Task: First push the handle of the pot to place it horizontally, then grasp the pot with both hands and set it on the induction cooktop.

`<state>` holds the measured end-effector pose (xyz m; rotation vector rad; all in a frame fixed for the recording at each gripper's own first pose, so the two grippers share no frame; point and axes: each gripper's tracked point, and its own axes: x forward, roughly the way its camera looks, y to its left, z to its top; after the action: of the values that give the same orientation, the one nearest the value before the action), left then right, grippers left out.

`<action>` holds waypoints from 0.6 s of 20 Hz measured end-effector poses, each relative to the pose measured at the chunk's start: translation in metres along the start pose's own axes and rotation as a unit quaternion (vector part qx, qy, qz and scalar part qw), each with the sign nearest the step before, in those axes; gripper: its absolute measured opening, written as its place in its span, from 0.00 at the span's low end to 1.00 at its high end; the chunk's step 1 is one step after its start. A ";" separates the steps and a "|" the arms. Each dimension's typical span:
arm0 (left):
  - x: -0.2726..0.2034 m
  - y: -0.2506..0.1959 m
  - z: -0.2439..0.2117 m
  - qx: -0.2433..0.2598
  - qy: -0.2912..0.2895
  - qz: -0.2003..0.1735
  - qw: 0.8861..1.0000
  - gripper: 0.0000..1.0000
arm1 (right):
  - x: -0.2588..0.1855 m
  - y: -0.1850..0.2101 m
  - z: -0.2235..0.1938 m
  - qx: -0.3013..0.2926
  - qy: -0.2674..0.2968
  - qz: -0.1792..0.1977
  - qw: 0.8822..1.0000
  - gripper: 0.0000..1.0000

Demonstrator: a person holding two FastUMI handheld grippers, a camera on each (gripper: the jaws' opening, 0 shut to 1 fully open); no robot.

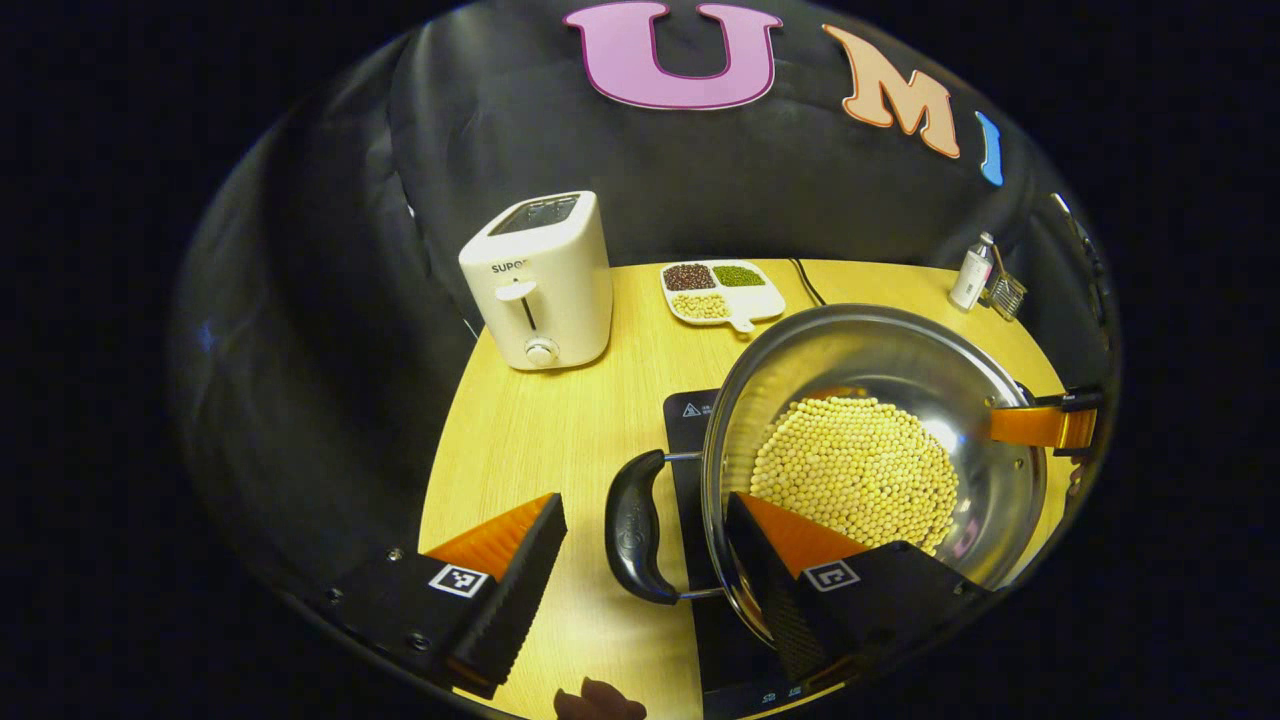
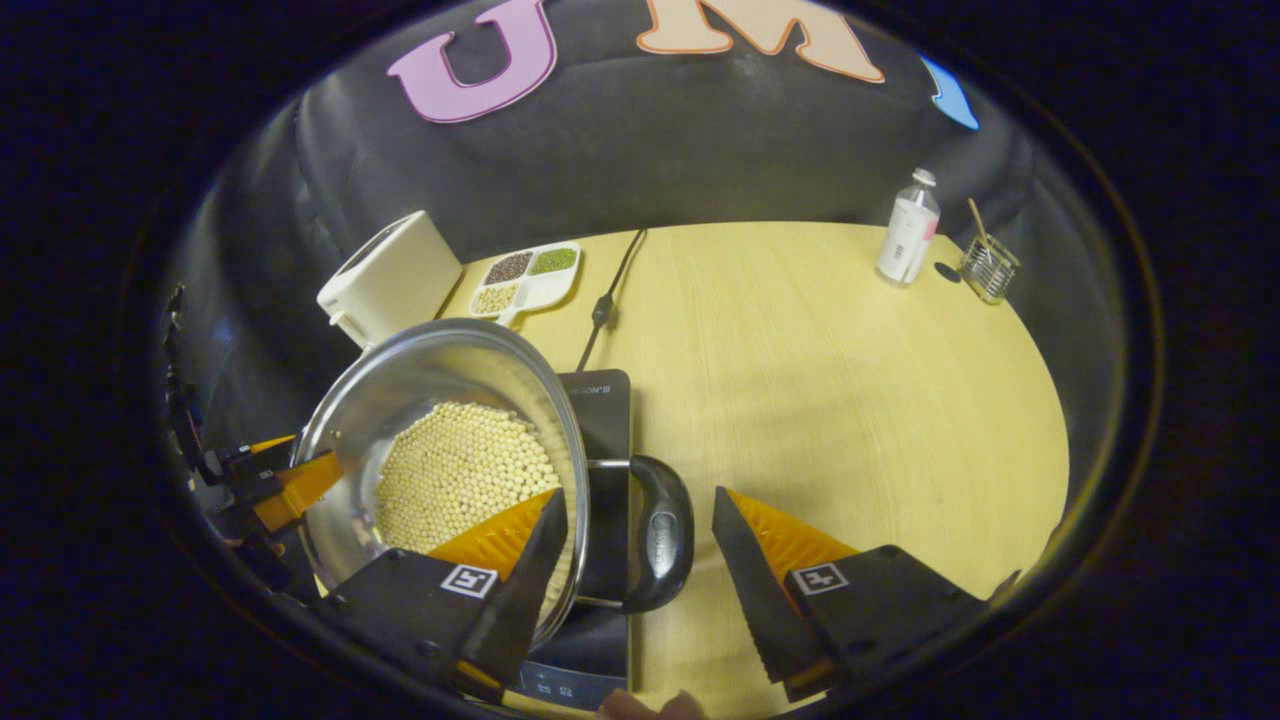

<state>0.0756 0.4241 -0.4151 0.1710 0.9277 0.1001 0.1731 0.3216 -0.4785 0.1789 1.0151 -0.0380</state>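
A yellow wooden surface carries the cooktop, near its front edge. The pot of beans sits over it. Left tool and right tool gape wide, each straddling a handle, gripping nothing.

Mock kitchen booth: toaster, induction cooktop, bean dish on wooden table.

one pot, one toaster, one bottle

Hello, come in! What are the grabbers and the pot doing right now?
Left gripper and right gripper open, each straddling a pot handle. Pot over induction cooktop. Nothing blocking.
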 end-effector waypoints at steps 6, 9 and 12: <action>-0.016 -0.003 0.002 -0.007 -0.003 0.005 1.000 0.99 | -0.015 -0.003 0.008 -0.001 -0.022 0.000 1.000 0.95; -0.024 -0.007 0.015 0.002 -0.027 0.005 1.000 0.99 | -0.025 -0.007 0.010 -0.011 -0.028 0.001 1.000 0.95; -0.034 -0.023 0.026 0.005 -0.044 -0.006 0.999 0.99 | -0.036 -0.010 0.010 -0.011 -0.032 0.005 0.999 0.96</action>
<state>0.0770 0.3932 -0.3777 0.1779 0.8416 0.0772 0.1615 0.3085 -0.4439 0.1620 0.9512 -0.0243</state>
